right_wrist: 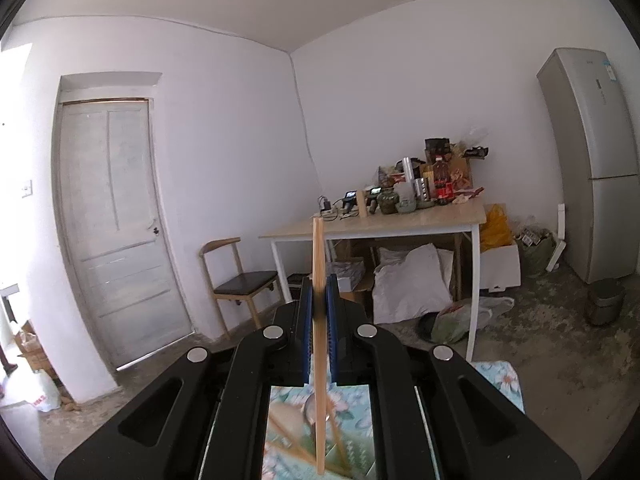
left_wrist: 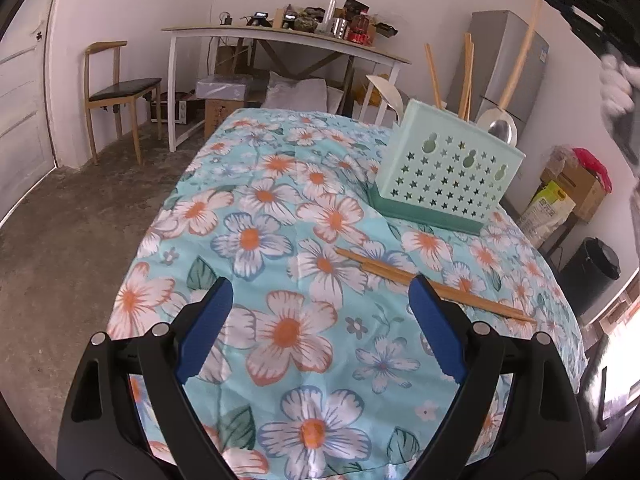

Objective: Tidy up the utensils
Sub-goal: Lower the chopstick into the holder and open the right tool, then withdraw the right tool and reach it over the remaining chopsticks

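A mint-green utensil holder (left_wrist: 448,172) with star holes stands on the floral cloth at the far right. It holds several chopsticks (left_wrist: 466,76), a white spoon (left_wrist: 390,94) and a metal spoon (left_wrist: 502,128). A pair of wooden chopsticks (left_wrist: 384,270) lies on the cloth in front of it, just beyond my left gripper (left_wrist: 320,300), which is open and empty. My right gripper (right_wrist: 319,296) is shut on a long wooden chopstick (right_wrist: 318,280), held upright above the holder; it also shows in the left wrist view (left_wrist: 520,48).
The floral-clothed table (left_wrist: 280,240) drops off at its left edge to a concrete floor. Behind stand a wooden chair (left_wrist: 116,96), a cluttered desk (left_wrist: 280,36), a grey fridge (left_wrist: 508,64), boxes and a black bin (left_wrist: 592,268).
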Tool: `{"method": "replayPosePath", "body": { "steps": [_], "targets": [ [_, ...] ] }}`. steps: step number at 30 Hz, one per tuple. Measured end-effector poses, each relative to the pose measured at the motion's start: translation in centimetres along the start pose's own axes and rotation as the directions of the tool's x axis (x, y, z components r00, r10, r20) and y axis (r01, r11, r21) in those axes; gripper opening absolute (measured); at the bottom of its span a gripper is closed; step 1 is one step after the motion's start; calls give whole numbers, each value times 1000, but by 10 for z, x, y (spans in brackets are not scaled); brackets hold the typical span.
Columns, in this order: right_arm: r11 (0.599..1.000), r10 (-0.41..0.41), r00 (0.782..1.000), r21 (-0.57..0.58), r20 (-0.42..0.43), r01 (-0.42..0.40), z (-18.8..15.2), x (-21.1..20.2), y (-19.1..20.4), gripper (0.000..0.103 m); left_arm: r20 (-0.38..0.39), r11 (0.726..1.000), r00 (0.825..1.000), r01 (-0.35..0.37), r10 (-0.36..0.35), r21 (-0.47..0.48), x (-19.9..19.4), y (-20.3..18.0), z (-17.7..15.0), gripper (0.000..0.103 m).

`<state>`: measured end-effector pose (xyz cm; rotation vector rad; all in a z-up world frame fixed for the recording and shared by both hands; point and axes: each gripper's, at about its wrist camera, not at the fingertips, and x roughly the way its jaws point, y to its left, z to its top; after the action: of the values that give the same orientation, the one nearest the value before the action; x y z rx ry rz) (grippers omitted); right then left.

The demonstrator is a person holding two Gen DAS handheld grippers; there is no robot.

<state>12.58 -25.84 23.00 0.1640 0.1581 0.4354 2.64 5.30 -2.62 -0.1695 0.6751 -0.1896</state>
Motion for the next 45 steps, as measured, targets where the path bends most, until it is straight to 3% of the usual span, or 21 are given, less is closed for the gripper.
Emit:
{"method": "replayPosePath", "body": {
  "steps": [5,11,13,14,15,23,27,29,32,34,36,40,41,43,45],
  "targets": [
    [999,-39,999,-13,-25,39,-16,29,-9,7,-15,1000,1000,6,-6,-14,8,1,-3,86],
    [998,-55,980,-3,-189,56,-61,64,-26,9,-17,1000,1000,6,-6,-28,9,4,-3,86],
    [998,-56,979,5,-197,58,-65,62,-29,21,-16,1000,1000,4,-5,-27,9,5,-3,86],
    [998,-58,980,9,-189,61,-65,58,-29,33,-14,1000,1000,3,-4,-27,9,5,-3,86],
    [998,-57,983,9,-172,59,-63,52,-30,38,-13,1000,1000,3,-3,-29,9,6,-3,86],
    [999,-39,998,-1,-45,39,-36,-6,-15,41,-13,1000,1000,5,-5,-22,7,2,-3,86],
    [998,32,999,-45,-2,-32,-34,-42,9,41,-17,1000,1000,-7,7,-13,5,0,-4,86],
    [994,85,996,-71,-23,-86,-42,-53,22,41,-23,1000,1000,-11,10,-16,6,0,-4,86],
    [984,142,981,-91,-129,-154,-71,-54,39,41,-30,1000,999,-16,15,-21,9,0,-4,86],
    [981,159,959,-76,-236,-181,-102,-45,45,41,-40,1000,999,-17,16,-25,11,-1,-5,86],
    [984,157,912,-23,-379,-179,-146,-29,45,41,-53,999,998,-19,17,-28,13,-2,-6,86],
    [992,128,783,77,-609,-103,-225,-3,33,41,-76,999,997,-35,33,-19,19,-5,-8,86],
    [993,117,762,84,-636,-82,-235,0,30,41,-82,999,996,-39,37,-18,21,-6,-8,86],
    [993,105,729,116,-676,-36,-255,3,19,41,-93,999,995,-43,41,-21,23,-5,-9,86],
    [989,111,720,144,-685,-15,-260,2,9,41,-98,999,994,-47,45,-25,24,-4,-8,86]
  ]
}}
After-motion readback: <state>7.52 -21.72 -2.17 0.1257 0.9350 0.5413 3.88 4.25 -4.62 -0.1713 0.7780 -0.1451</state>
